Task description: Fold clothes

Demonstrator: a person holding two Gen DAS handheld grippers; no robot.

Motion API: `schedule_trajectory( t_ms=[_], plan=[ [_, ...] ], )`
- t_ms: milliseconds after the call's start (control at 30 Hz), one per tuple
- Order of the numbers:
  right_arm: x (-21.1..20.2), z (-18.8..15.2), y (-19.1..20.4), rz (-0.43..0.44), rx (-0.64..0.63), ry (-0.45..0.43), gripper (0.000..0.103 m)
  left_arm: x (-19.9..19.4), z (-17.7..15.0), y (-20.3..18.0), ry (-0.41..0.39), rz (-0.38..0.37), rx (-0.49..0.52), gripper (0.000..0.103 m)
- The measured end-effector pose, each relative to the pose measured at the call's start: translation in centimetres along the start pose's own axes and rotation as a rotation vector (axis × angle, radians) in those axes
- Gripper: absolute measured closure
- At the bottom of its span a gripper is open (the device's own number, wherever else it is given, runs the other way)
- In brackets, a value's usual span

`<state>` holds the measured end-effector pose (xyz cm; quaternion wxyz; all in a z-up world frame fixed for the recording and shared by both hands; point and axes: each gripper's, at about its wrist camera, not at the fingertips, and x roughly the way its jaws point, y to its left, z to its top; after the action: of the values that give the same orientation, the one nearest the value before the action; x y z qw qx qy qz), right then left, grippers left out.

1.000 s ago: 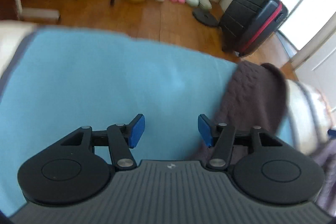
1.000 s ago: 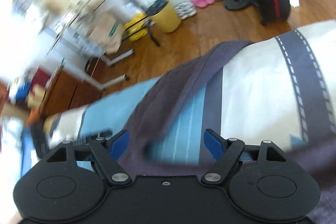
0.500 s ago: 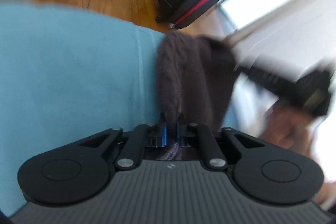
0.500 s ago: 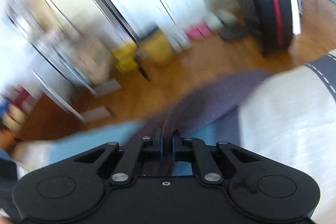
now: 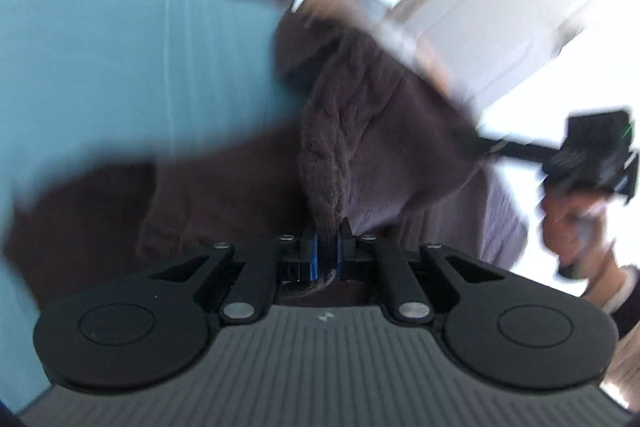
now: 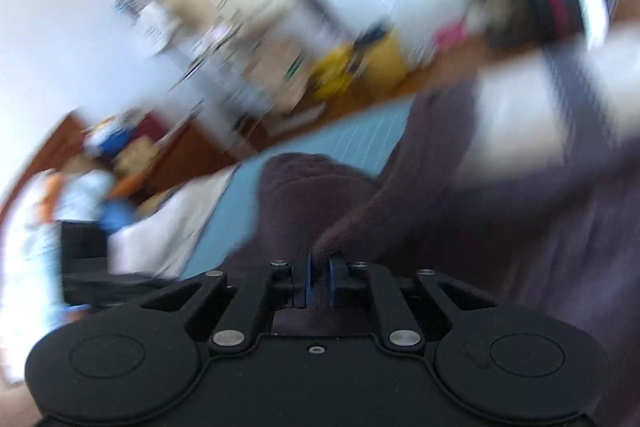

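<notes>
Two grippers clamp one dark brown garment (image 5: 384,131) | left gripper (image 5: 327,253): fingers closed on a knitted fold | right gripper (image 6: 319,281): fingers closed on another fold | garment hangs between them above the light blue bed sheet (image 5: 120,67) | yellow bin (image 6: 386,65), contents too blurred to tell
</notes>
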<state>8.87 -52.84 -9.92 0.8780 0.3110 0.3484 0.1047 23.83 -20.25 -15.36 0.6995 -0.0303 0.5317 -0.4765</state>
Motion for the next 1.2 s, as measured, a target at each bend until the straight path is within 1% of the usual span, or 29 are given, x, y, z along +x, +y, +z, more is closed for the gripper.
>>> schedule_trajectory(
  t_ms=[33, 67, 100, 200, 233, 300, 333, 367, 400, 433, 467, 500, 533, 567, 600, 633, 667, 700, 733, 767, 800, 833, 867, 1100, 1167, 1200],
  plan=[
    [-0.2, -1.0, -0.1, -0.005, 0.014, 0.042, 0.086, 0.9, -1.4, -0.1, 0.054, 0.024, -0.007, 0.096],
    [-0.4, -1.7, 0.3, -0.074, -0.013, 0.075, 0.071, 1.5, -2.6, -0.1, 0.093, 0.039, -0.018, 0.095],
    [-0.6, -1.9, 0.7, -0.134, -0.048, 0.075, 0.063, 1.5, -2.8, 0.0, 0.083, 0.020, -0.040, 0.095],
    [-1.5, -1.6, 2.9, -0.353, -0.160, 0.023, 0.059, 0.7, -2.9, 0.6, 0.038, -0.033, -0.138, 0.095],
    [-1.8, -1.2, 3.5, -0.365, -0.164, -0.005, 0.057, 0.4, -2.9, 0.8, 0.022, -0.050, -0.174, 0.095],
    [-2.1, -0.3, 4.8, -0.384, -0.169, -0.056, 0.048, -0.2, -2.9, 1.3, -0.007, -0.078, -0.244, 0.095],
    [-1.4, 0.4, 5.3, -0.347, -0.153, -0.053, 0.045, 0.1, -3.3, 1.7, -0.006, -0.063, -0.272, 0.095],
    [-0.7, 1.1, 5.8, -0.312, -0.136, -0.051, 0.038, 0.3, -3.6, 2.1, -0.005, -0.049, -0.299, 0.095],
    [0.3, 1.6, 6.2, -0.284, -0.117, -0.043, 0.033, 0.6, -4.0, 2.4, -0.003, -0.035, -0.321, 0.095],
    [1.6, 2.1, 6.7, -0.264, -0.097, -0.033, 0.032, 0.8, -4.4, 2.4, 0.002, -0.028, -0.318, 0.095],
    [3.6, 3.0, 6.9, -0.251, -0.074, -0.006, 0.024, 0.6, -4.5, 2.3, -0.002, -0.031, -0.311, 0.095],
    [5.6, 3.8, 6.8, -0.234, -0.053, 0.027, 0.015, 0.5, -4.5, 2.2, -0.005, -0.034, -0.304, 0.095],
    [7.5, 4.4, 6.9, -0.217, -0.037, 0.062, 0.014, 0.4, -4.6, 2.1, -0.007, -0.035, -0.293, 0.095],
    [9.5, 5.0, 6.8, -0.230, -0.031, 0.081, 0.014, 0.3, -4.6, 1.9, -0.007, -0.031, -0.266, 0.095],
    [11.4, 5.4, 6.9, -0.282, -0.033, 0.108, 0.014, 0.2, -4.7, 1.8, -0.007, -0.026, -0.239, 0.092],
    [13.5, 5.7, 6.7, -0.343, -0.047, 0.159, 0.014, 0.2, -4.8, 1.7, -0.007, -0.026, -0.220, 0.092],
    [15.4, 5.9, 6.4, -0.406, -0.061, 0.210, 0.014, 0.3, -4.8, 1.9, -0.010, -0.039, -0.229, 0.092],
    [16.8, 5.8, 6.1, -0.494, -0.083, 0.248, 0.014, 0.4, -4.8, 2.2, -0.012, -0.052, -0.238, 0.092],
    [17.9, 5.6, 5.7, -0.594, -0.102, 0.264, 0.015, 0.4, -4.8, 2.4, -0.015, -0.064, -0.245, 0.092],
    [18.4, 5.2, 5.4, -0.651, -0.116, 0.259, 0.026, 0.3, -4.8, 2.4, -0.021, -0.070, -0.248, 0.092],
    [18.4, 4.8, 5.7, -0.675, -0.161, 0.245, 0.048, 0.2, -4.8, 2.5, -0.027, -0.076, -0.251, 0.092],
    [18.5, 4.3, 5.9, -0.698, -0.205, 0.231, 0.057, 0.1, -4.9, 2.5, -0.033, -0.082, -0.254, 0.092],
    [18.3, 3.8, 6.2, -0.718, -0.244, 0.213, 0.086, -0.1, -4.9, 2.6, -0.039, -0.088, -0.256, 0.091],
    [4.5, 3.2, 8.8, -0.590, -0.214, -0.220, 0.087, -0.8, -5.4, 2.4, -0.069, -0.129, -0.267, 0.091],
    [-0.8, 2.3, 9.4, -0.538, -0.169, -0.293, 0.087, -1.3, -5.3, 1.9, -0.094, -0.148, -0.249, 0.089],
    [-2.9, 1.6, 9.5, -0.525, -0.154, -0.308, 0.087, -1.5, -5.0, 1.8, -0.110, -0.162, -0.246, 0.087]
  ],
)
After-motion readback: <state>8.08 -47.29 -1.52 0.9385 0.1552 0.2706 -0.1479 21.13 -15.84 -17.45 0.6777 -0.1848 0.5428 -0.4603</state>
